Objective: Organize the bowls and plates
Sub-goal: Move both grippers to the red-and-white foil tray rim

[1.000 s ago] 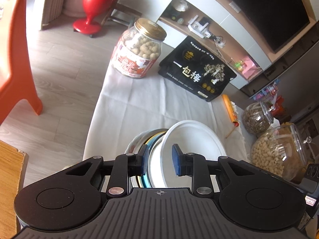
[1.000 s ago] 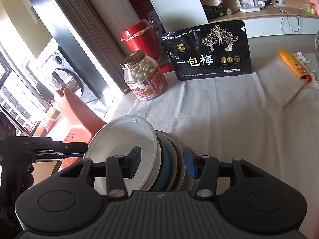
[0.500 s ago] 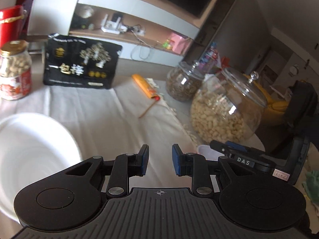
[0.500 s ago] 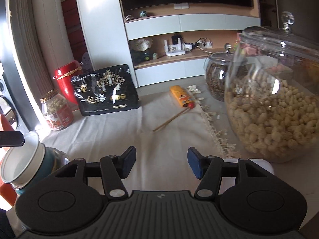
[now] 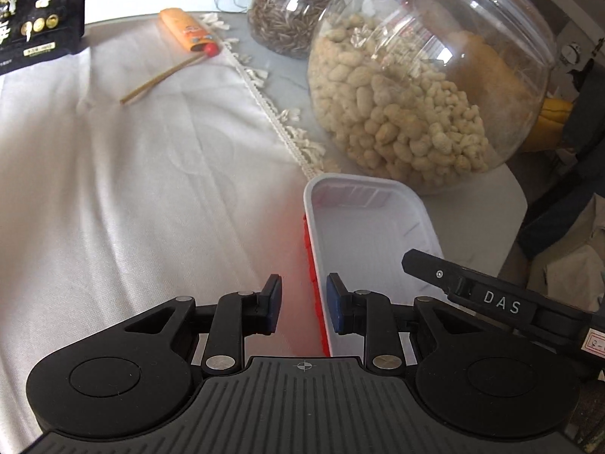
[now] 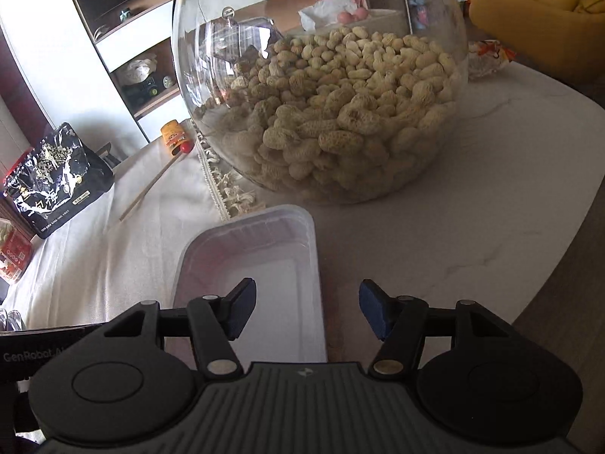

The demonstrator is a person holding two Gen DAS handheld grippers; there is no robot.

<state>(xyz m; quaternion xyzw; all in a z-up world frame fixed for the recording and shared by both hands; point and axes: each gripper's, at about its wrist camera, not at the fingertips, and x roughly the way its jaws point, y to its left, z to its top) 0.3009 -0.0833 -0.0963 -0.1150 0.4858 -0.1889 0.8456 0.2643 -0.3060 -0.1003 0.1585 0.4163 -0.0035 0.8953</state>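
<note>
Tray edges sit between each gripper's parted, empty jaws; the right gripper, just closing, should clamp squarely, as should the left gripper.

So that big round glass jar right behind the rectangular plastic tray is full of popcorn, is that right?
Not quite. The round glass jar does stand right behind the plastic tray, but it holds peanuts in their shells, not popcorn. The right wrist view shows them clearly.

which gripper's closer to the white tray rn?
Too close to call. Left gripper straddles the left wall of the tray, jaws open. Right gripper straddles its right wall, jaws open after just closing a little. Neither grips it.
</note>
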